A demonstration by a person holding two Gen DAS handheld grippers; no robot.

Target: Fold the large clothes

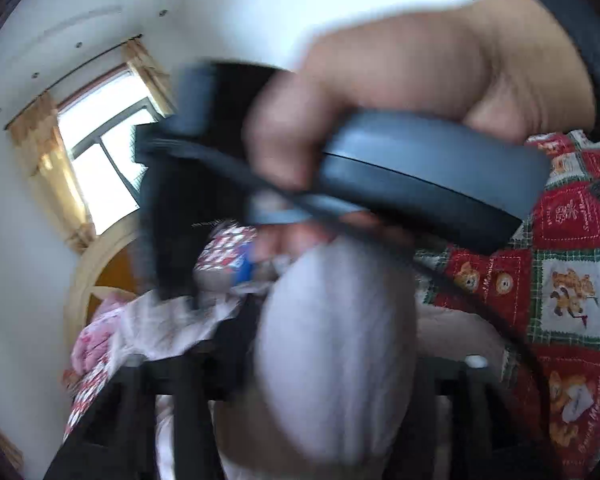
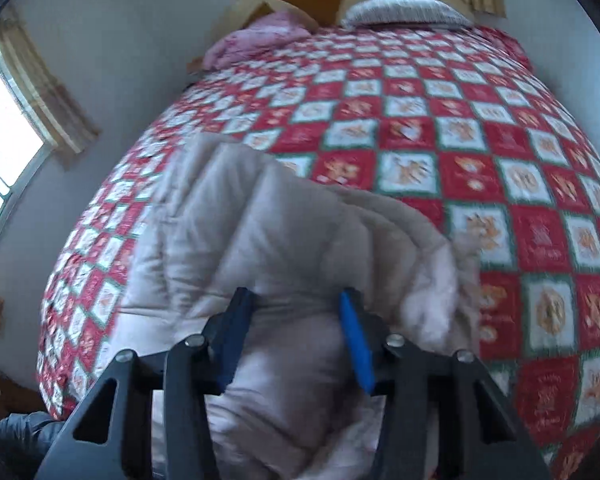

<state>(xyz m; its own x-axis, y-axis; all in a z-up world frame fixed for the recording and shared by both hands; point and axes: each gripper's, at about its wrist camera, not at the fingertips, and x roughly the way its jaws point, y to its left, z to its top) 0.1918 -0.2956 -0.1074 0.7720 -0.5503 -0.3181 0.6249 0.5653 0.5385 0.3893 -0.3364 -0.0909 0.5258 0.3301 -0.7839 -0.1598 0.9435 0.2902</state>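
Nearest the right wrist camera, the right gripper holds its two blue-padded black fingers spread wide either side of a bunched, pale beige quilted puffer coat, which lies on the bed's red, white and green patchwork quilt from six o'clock up toward ten. In the blurred left wrist view, pale fabric covers the left gripper at six o'clock, so its grip cannot be told. Above it, a bare hand holds the other gripper's dark grey handle at one o'clock.

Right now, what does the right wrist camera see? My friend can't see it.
The right gripper hangs open over a puffy pale coat lying on a bed. A red and white checked quilt covers the bed, with pillows at the far end.
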